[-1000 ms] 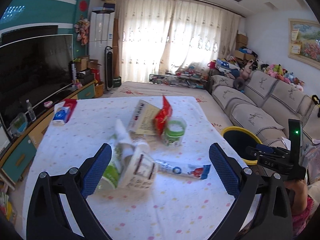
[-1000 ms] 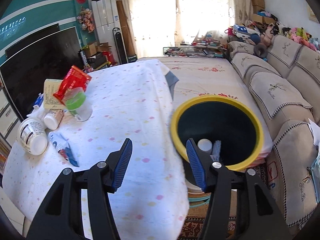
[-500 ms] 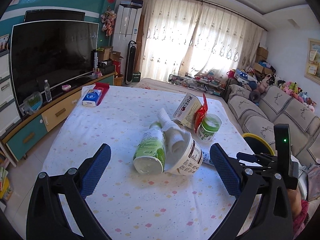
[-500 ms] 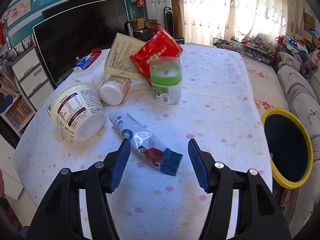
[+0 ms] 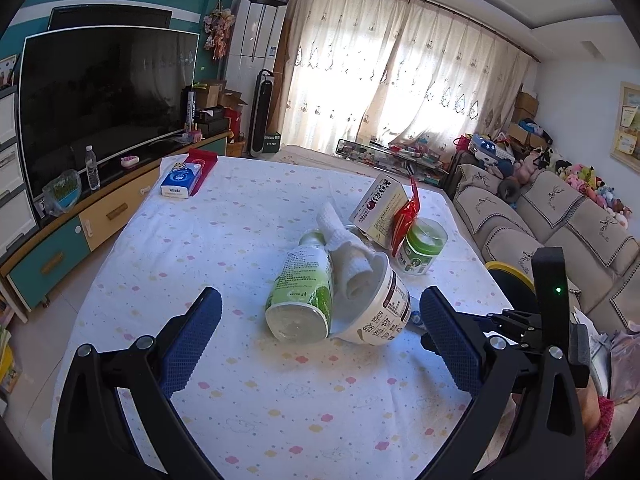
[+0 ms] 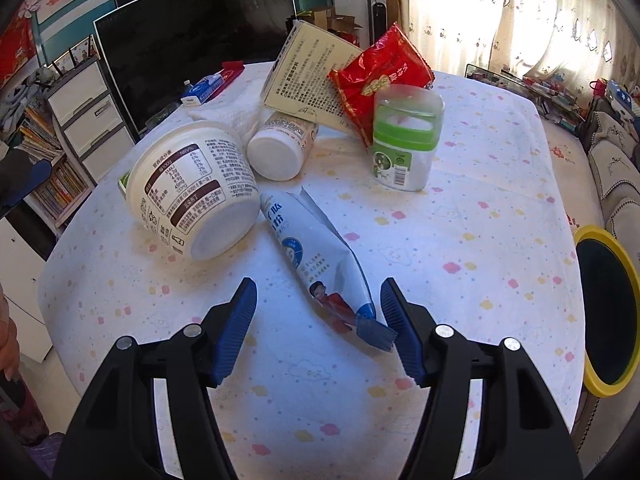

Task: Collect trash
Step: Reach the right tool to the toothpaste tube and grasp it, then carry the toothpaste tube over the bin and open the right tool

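Observation:
Trash lies in a cluster on the table. A blue and white sachet point(image 6: 320, 264) lies flat; my right gripper point(image 6: 320, 300) is open, its jaws either side of the sachet's near end. A white tub point(image 6: 192, 196) lies on its side, beside a small white bottle point(image 6: 276, 152), a green-lidded jar point(image 6: 404, 136), a red wrapper point(image 6: 380, 80) and a carton point(image 6: 308, 76). My left gripper point(image 5: 320, 312) is open and empty, facing a green-labelled bottle point(image 5: 304, 292), the tub point(image 5: 376, 308) and a rolled white cloth point(image 5: 348, 248).
A yellow-rimmed bin point(image 6: 608, 312) stands off the table's right edge, also in the left wrist view point(image 5: 512, 276). A tissue pack point(image 5: 182, 180) lies at the far left corner. TV cabinet point(image 5: 80, 216) left, sofa point(image 5: 560, 232) right.
The right gripper swung from the bin to the table and closed in on the sachet. The left gripper pulled back and turned, so the bottle and tub are now centred between its jaws.

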